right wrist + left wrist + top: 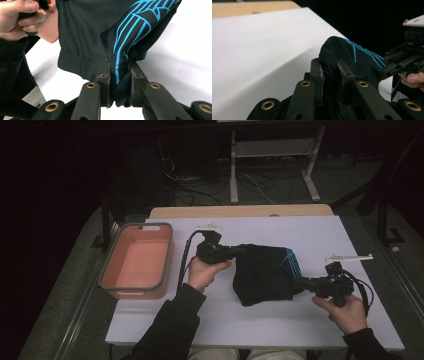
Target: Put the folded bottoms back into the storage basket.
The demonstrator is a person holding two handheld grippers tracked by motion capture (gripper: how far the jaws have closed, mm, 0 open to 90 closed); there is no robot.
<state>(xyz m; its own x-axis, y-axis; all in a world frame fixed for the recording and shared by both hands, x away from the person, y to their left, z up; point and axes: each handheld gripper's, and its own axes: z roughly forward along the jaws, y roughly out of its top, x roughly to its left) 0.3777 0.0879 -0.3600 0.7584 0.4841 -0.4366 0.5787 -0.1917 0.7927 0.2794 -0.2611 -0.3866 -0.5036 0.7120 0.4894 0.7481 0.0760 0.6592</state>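
A black garment (pixel 262 275) with blue stripes hangs bunched between both grippers, just above the white table (pixel 300 330). My left gripper (pixel 239 251) is shut on the garment's upper left edge; in the left gripper view the black cloth (pixel 337 57) is pinched between the pads (pixel 321 77). My right gripper (pixel 299 285) is shut on the lower right edge; in the right gripper view the striped fabric (pixel 125 37) is squeezed between its jaws. The other hand (pixel 17 20) holds the left gripper at that view's upper left.
An orange bin (pixel 137 260) with a grey rim stands at the table's left edge. The table's wooden far edge (pixel 240 211) lies behind. Shelf legs and cables sit on the dark floor beyond.
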